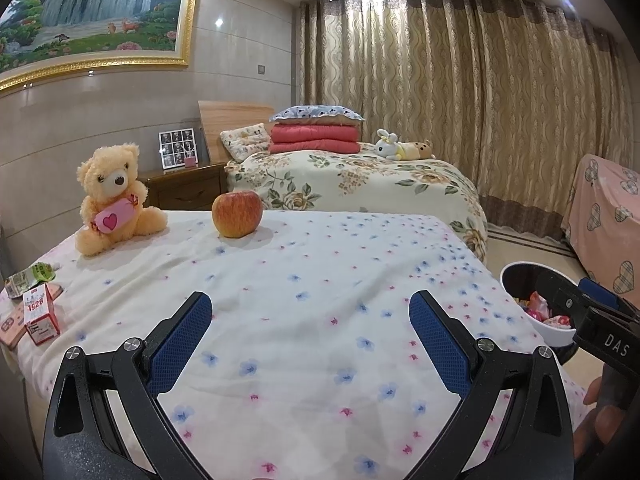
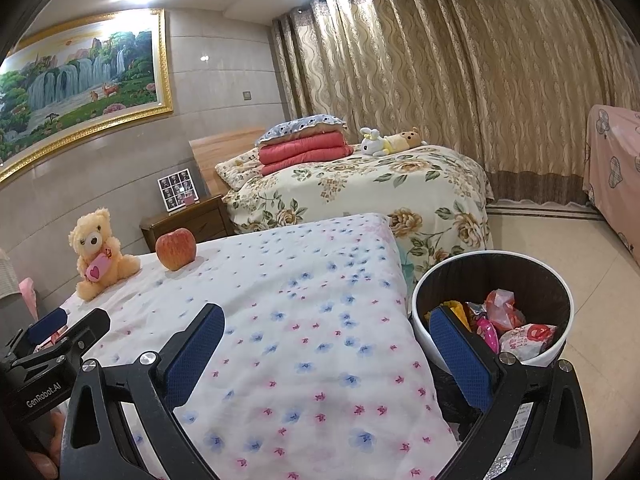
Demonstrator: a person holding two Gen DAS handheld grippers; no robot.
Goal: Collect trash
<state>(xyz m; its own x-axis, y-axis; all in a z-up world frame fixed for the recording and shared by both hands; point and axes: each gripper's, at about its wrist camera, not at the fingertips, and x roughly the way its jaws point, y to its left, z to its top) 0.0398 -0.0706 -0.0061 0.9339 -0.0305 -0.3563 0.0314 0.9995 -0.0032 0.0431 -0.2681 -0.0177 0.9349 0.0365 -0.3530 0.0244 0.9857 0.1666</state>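
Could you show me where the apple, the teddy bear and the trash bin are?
apple [image 1: 237, 214]: left wrist view, on the middle of its red skin.
teddy bear [image 1: 114, 196]: left wrist view, on its chest above the pink heart.
trash bin [image 2: 424, 334]: right wrist view, on its white outer wall.

white bin [image 2: 424, 332] holding wrappers [image 2: 524, 336], beside bed

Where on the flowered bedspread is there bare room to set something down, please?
The broad middle of the bedspread is bare, from the apple and teddy bear at the far end down to the open left gripper, and across to the edge by the trash bin. The left edge is crowded: a red-and-white box and a green packet lie there.
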